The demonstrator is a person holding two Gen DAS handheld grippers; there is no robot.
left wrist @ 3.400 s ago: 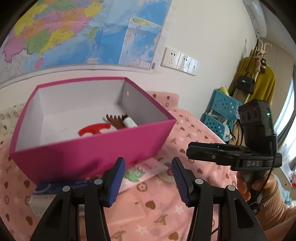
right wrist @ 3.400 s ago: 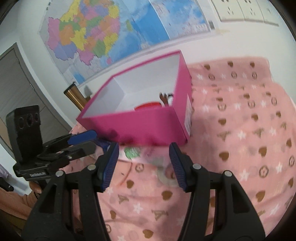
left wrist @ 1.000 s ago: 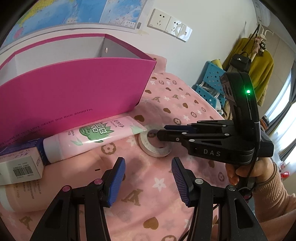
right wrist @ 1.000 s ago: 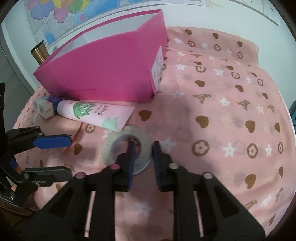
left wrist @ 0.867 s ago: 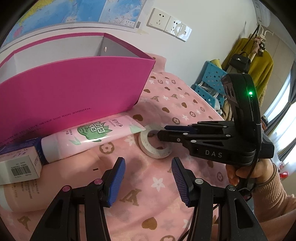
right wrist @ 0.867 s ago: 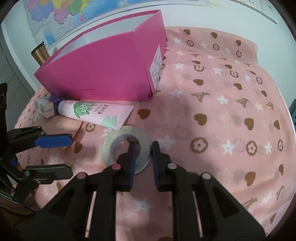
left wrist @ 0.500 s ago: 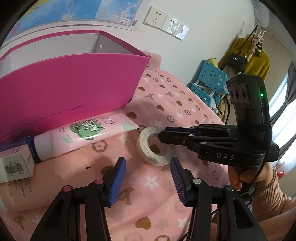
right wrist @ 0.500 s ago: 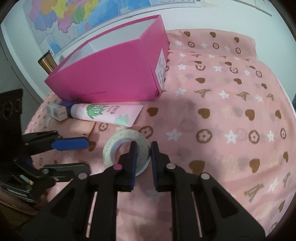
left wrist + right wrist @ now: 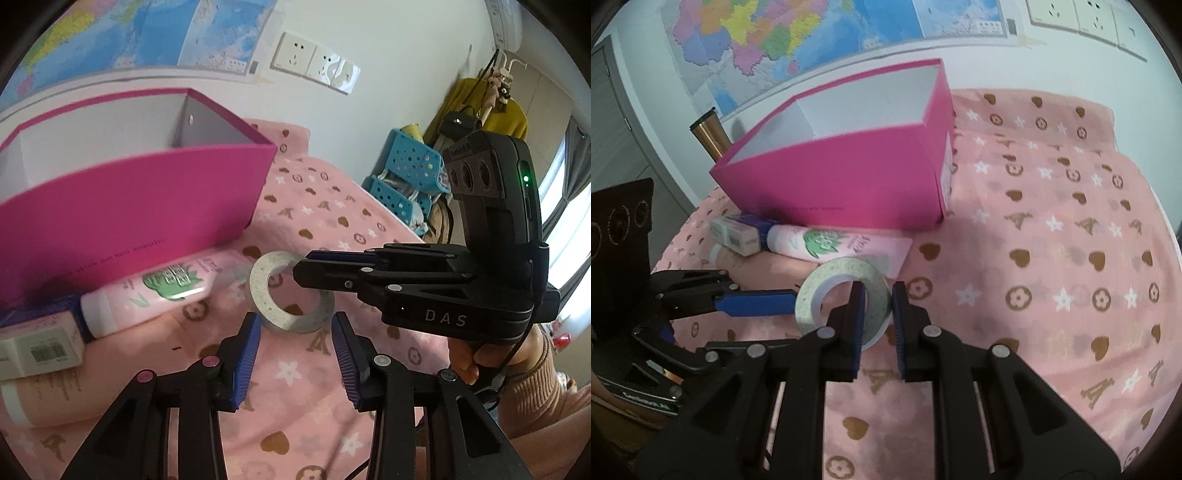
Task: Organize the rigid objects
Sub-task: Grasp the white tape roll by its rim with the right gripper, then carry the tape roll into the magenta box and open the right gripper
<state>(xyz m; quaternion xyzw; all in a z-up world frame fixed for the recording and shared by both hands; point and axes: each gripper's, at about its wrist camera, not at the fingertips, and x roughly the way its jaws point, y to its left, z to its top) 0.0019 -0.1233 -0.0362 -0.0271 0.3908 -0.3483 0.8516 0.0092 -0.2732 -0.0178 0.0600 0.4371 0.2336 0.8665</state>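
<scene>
My right gripper (image 9: 878, 306) is pinched on the wall of the tape roll (image 9: 842, 301), holding it tilted above the pink cloth (image 9: 1052, 280). My left gripper (image 9: 295, 347) hangs wide apart and holds nothing, just beside the roll. Beyond lie a pink tube (image 9: 834, 242) and a small carton (image 9: 738, 229), against the pink box (image 9: 849, 177).

Your left wrist camera looked low and close along its fingers toward the pink box (image 9: 129, 206) at 11 o'clock. Your right wrist camera sat higher, box (image 9: 849, 184) at 12 o'clock. Both views shared the tape roll (image 9: 288, 291) (image 9: 827, 288).
</scene>
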